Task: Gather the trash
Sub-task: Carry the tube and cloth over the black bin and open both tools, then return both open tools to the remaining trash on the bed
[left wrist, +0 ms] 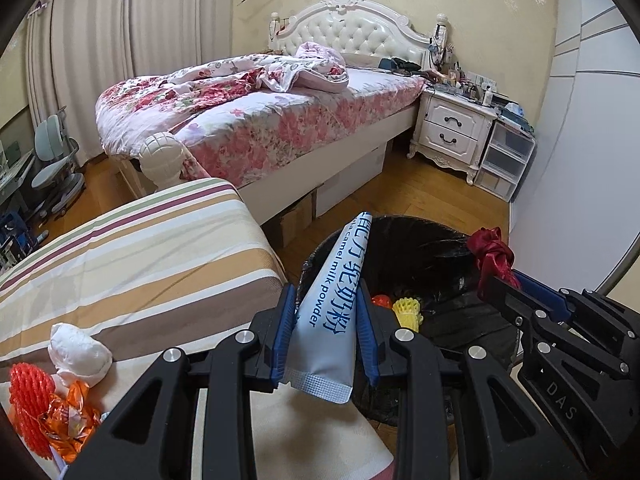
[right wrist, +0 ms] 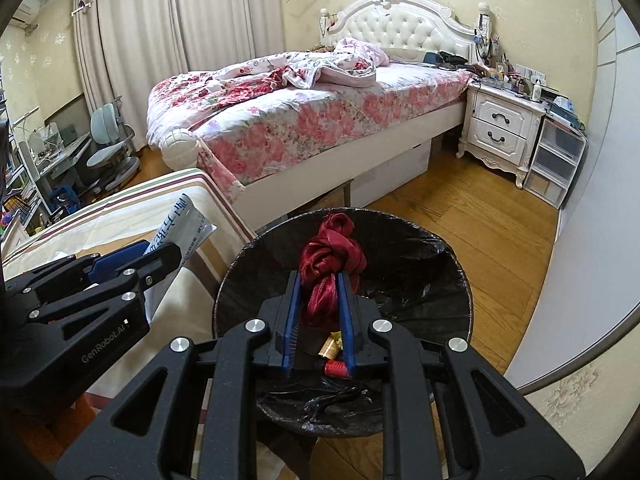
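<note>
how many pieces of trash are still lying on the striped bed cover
3 visible: a white crumpled wad, a red foam net and an orange wrapper, clustered at the cover's near-left corner. More may be hidden behind the fingers.

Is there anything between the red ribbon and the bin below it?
Nothing visible. The right tongs hold the ribbon over the open bin; below it lies only trash already inside.
</note>
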